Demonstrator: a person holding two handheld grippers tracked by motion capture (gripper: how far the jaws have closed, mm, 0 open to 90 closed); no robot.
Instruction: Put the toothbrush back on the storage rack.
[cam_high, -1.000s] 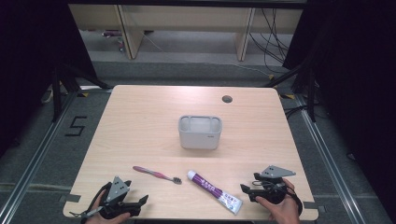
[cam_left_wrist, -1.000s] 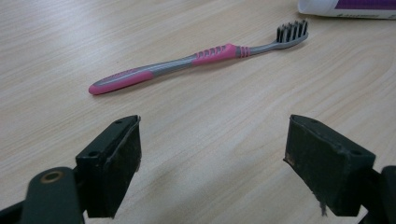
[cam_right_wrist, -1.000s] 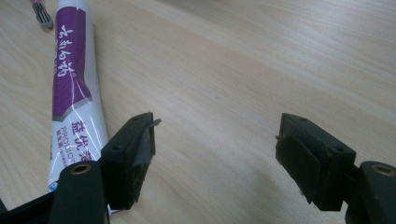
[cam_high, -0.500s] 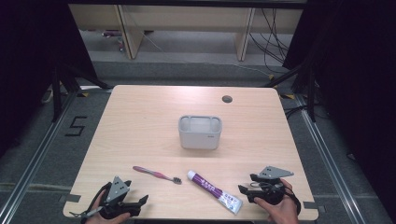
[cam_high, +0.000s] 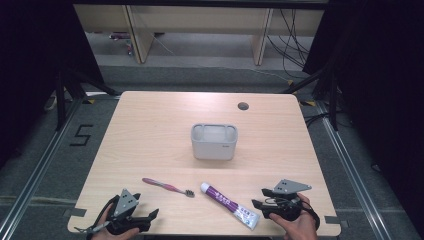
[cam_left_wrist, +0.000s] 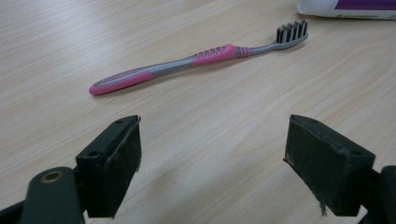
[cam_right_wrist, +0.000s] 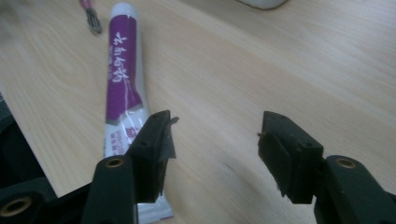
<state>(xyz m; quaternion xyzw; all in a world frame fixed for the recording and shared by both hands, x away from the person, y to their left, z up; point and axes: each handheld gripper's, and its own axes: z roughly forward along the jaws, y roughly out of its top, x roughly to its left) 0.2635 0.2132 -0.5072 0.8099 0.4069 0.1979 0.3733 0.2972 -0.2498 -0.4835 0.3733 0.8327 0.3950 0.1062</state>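
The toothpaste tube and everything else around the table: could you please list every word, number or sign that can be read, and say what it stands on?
"5": black numeral on the floor, left of the table.
Toothpaste tube: white characters along the purple band, not clear enough to read; the small print near its flat end is blurred.
Grey container: a small dark mark on its front wall, too small to read.
Toothbrush: no lettering visible.
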